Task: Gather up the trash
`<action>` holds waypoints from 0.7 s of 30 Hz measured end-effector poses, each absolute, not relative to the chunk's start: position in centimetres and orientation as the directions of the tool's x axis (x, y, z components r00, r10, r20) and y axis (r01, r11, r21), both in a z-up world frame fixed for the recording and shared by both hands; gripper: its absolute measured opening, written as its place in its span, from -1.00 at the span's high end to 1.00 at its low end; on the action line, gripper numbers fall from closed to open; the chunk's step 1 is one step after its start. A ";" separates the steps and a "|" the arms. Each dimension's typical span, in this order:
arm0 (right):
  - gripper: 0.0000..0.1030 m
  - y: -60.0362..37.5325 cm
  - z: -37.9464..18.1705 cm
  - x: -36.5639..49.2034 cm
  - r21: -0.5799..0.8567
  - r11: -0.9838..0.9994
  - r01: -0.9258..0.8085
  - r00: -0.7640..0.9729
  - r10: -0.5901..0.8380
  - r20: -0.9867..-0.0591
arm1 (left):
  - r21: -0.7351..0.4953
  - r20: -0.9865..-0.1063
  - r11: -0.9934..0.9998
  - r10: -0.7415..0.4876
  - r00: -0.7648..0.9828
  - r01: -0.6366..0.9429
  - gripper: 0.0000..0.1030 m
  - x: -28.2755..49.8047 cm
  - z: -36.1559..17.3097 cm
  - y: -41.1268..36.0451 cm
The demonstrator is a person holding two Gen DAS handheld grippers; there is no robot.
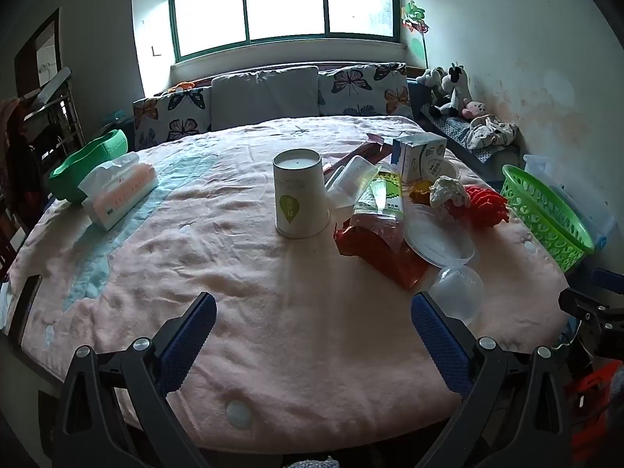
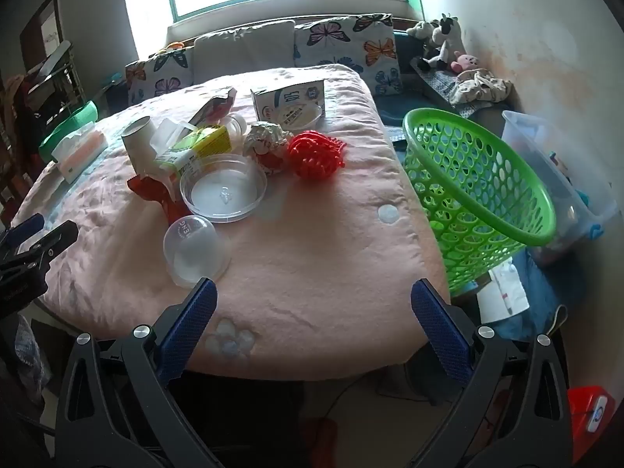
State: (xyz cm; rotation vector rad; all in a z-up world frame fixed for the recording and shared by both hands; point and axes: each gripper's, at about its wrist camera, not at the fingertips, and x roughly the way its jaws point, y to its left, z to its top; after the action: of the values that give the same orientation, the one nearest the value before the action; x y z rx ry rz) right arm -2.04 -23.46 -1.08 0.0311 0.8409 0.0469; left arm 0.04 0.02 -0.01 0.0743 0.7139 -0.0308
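Observation:
Trash lies in a heap on the pink-covered round table [image 1: 234, 257]: an upturned paper cup [image 1: 299, 193], a milk carton [image 1: 421, 158], a clear round lid [image 2: 223, 189], a clear dome cup [image 2: 195, 251], a red wrapper [image 1: 382, 253], crumpled paper [image 2: 265, 138] and a red net [image 2: 316, 154]. A green mesh basket [image 2: 479, 195] stands tilted off the table's right edge. My left gripper [image 1: 314, 325] hangs open over the near table edge, holding nothing. My right gripper [image 2: 314, 316] is open too, just right of the dome cup.
A tissue box [image 1: 117, 191] and a green bowl [image 1: 87, 163] sit at the table's far left. A sofa with butterfly cushions [image 1: 362, 89] lies behind, plush toys [image 1: 452, 93] at the right. A clear storage bin [image 2: 557, 179] stands behind the basket.

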 end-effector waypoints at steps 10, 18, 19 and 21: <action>-0.92 -23.4 -1.2 -2.0 0.047 0.998 -0.028 0.663 0.054 -0.746 | 0.056 -0.658 0.997 -0.003 0.753 0.053 -0.89 0.1 0.0 0.1; -0.92 -23.5 -1.1 -2.1 0.051 0.998 -0.029 0.662 0.058 -0.747 | 0.051 -0.661 0.997 -0.005 0.751 0.052 -0.88 -0.3 -0.6 -0.2; -0.92 -23.6 -1.1 -2.1 0.052 0.998 -0.030 0.663 0.058 -0.747 | 0.050 -0.661 0.997 -0.006 0.751 0.051 -0.88 -0.4 -0.6 -0.2; -0.92 -23.6 -1.2 -2.0 0.047 0.998 -0.030 0.661 0.055 -0.748 | 0.052 -0.662 0.997 -0.005 0.749 0.053 -0.88 -0.1 -0.5 -0.2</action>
State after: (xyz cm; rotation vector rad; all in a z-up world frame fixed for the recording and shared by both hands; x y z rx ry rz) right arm -2.01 -23.58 -1.18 0.0310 0.8467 0.0481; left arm -0.12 -0.21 -0.48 0.0690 0.7233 -0.0320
